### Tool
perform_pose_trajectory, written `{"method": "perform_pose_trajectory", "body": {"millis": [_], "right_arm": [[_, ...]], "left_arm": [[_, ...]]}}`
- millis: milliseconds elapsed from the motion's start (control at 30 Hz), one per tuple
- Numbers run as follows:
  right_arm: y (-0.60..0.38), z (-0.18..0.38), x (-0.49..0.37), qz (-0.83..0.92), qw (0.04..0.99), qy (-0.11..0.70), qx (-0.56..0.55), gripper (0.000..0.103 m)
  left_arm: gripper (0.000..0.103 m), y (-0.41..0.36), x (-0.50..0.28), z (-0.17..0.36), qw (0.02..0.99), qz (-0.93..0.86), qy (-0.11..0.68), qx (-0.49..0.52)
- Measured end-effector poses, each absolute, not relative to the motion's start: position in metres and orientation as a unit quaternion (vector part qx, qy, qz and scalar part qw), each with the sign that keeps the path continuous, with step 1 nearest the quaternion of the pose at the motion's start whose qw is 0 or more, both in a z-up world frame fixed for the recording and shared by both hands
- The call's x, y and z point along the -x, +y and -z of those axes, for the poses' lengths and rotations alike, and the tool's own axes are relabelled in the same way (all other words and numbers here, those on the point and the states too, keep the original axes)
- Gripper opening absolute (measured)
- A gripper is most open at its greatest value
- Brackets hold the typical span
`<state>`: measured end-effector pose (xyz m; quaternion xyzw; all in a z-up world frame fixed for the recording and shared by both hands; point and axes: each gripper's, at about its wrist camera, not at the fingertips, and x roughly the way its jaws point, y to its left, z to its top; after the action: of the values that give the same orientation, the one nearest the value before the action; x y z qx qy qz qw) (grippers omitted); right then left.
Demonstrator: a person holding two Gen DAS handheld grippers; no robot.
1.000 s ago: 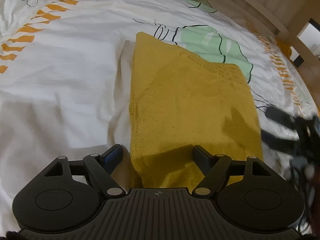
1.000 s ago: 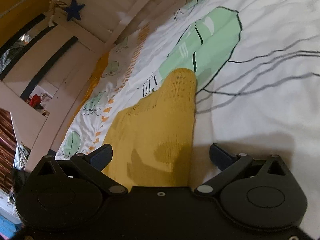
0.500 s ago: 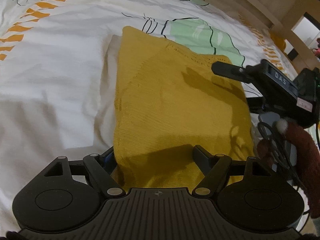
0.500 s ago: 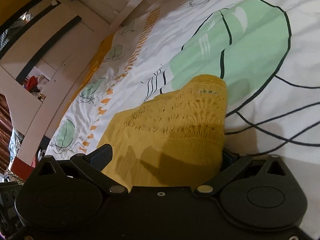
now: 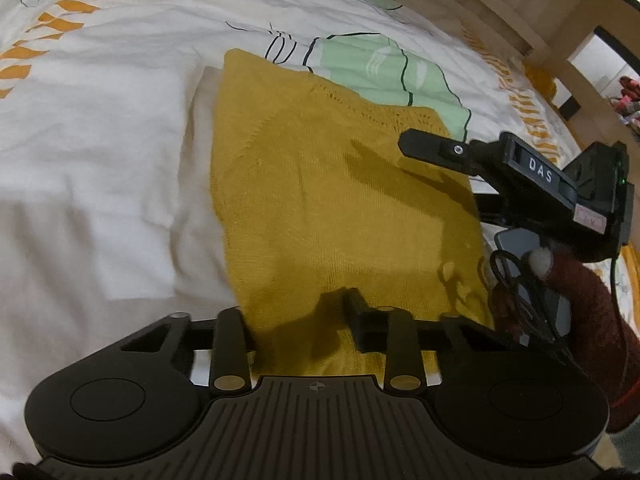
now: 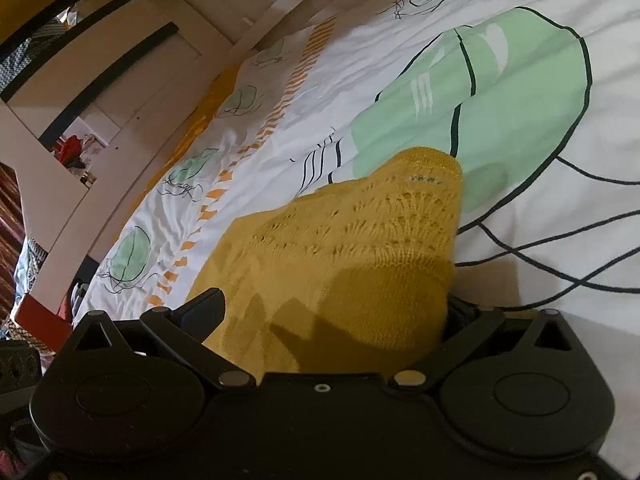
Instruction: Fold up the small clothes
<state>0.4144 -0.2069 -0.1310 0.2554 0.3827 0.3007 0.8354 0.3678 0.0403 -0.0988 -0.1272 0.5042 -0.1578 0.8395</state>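
Left wrist view looks down along a bed covered by a white cotton duvet (image 5: 100, 128) printed with pale green jellyfish shapes outlined in black and bands of small orange dashes; its surface is softly creased. A pale wooden bed rail (image 5: 500, 12) runs along the far side.

Lying flat on the duvet is the mustard-yellow knitted garment (image 5: 328, 200), folded into a roughly rectangular panel. Most of it is a fine, even knit, and a band of open lacy stitching crosses its far end. Its near edge reaches in between the fingers of the left gripper (image 5: 304, 320), a black plastic tool with two round side discs and a ribbed centre plate. The fingers have drawn in on the cloth's near edge, one finger half buried under the fabric, so it is pinching the garment.

At the right of this view, the right gripper (image 5: 432, 146) reaches over the garment's far right corner. It is black and carries a white label reading "DAS". A hand in a dark red fuzzy sleeve holds it.

Right wrist view shows the same garment (image 6: 352, 248) close up, its lacy openwork end bunched and raised into a rounded peak above the duvet (image 6: 560, 240). The yellow knit fills the gap between this gripper's (image 6: 332, 312) fingers, which stand wide apart, with the right one mostly hidden behind the cloth. A white wooden bed frame (image 6: 160, 92) curves along the left.
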Motion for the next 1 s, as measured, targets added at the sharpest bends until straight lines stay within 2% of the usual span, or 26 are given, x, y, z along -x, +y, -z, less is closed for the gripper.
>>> {"method": "perform_pose_trajectory", "body": {"millis": [67, 300, 367, 400, 433, 633, 1000], "right_arm": [[-0.207, 0.131, -0.414, -0.303, 0.834, 0.383, -0.257, 0.103], [-0.201, 0.127, -0.411, -0.309, 0.831, 0.396, -0.240, 0.103], [-0.199, 0.126, -0.410, -0.310, 0.832, 0.399, -0.229, 0.079], [-0.198, 0.125, -0.409, -0.297, 0.836, 0.405, -0.221, 0.055], [-0.199, 0.124, -0.408, -0.280, 0.840, 0.411, -0.215, 0.050], [-0.211, 0.113, -0.392, -0.273, 0.836, 0.399, -0.258, 0.042], [-0.230, 0.078, -0.296, -0.247, 0.830, 0.418, -0.274, 0.039]], "left_arm": [[0.023, 0.043, -0.369, 0.099, 0.837, 0.157, 0.506, 0.136], [0.018, 0.051, -0.371, 0.100, 0.831, 0.162, 0.508, 0.159], [0.015, 0.052, -0.372, 0.099, 0.829, 0.164, 0.509, 0.164], [0.015, 0.052, -0.372, 0.098, 0.827, 0.166, 0.510, 0.168], [0.014, 0.052, -0.372, 0.098, 0.826, 0.168, 0.511, 0.169], [0.012, 0.060, -0.366, 0.093, 0.815, 0.187, 0.511, 0.202], [0.012, 0.048, -0.289, 0.067, 0.791, 0.248, 0.517, 0.211]]}}
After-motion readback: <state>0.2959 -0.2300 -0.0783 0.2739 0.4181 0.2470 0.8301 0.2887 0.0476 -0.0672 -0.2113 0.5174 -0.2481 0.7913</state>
